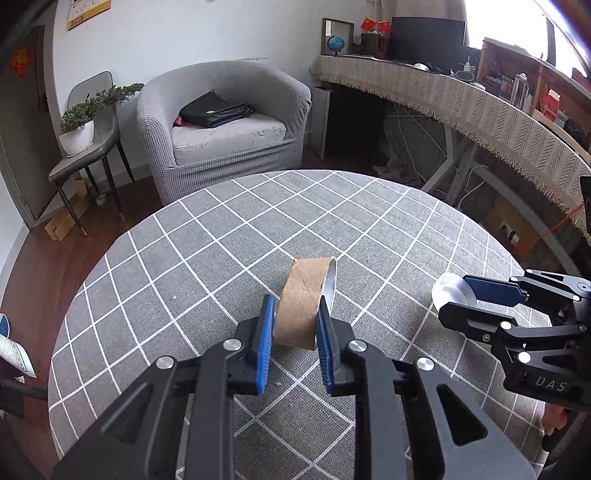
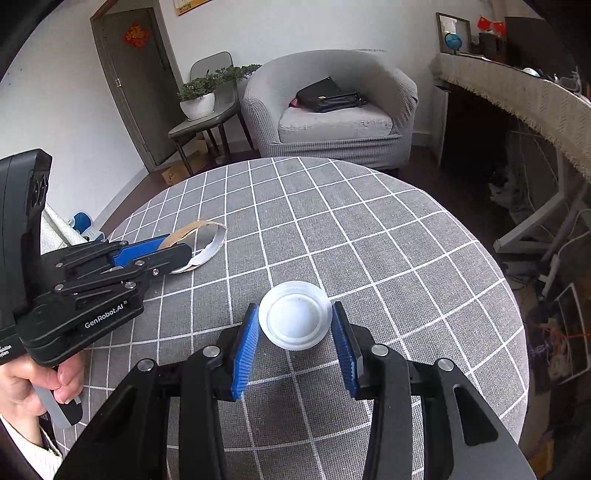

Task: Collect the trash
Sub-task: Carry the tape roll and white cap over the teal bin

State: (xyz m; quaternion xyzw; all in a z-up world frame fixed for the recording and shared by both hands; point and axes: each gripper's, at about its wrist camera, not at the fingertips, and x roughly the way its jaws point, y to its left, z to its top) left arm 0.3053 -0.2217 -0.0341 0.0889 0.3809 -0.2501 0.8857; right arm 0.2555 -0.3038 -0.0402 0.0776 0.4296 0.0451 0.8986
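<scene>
Between left gripper (image 1: 295, 314) jaws, cardboard ring (image 1: 304, 302) half-hidden

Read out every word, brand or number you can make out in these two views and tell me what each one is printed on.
"GenRobot.AI": on the body of the left gripper, seen from the right wrist view.
"DAS": on the body of the right gripper, seen from the left wrist view; the lettering runs on out of sight.
Wall calendar: print too small to read.
Red ornament on the door: too blurred to read.
White label at the left gripper's lower edge: cut off, unreadable.
</scene>
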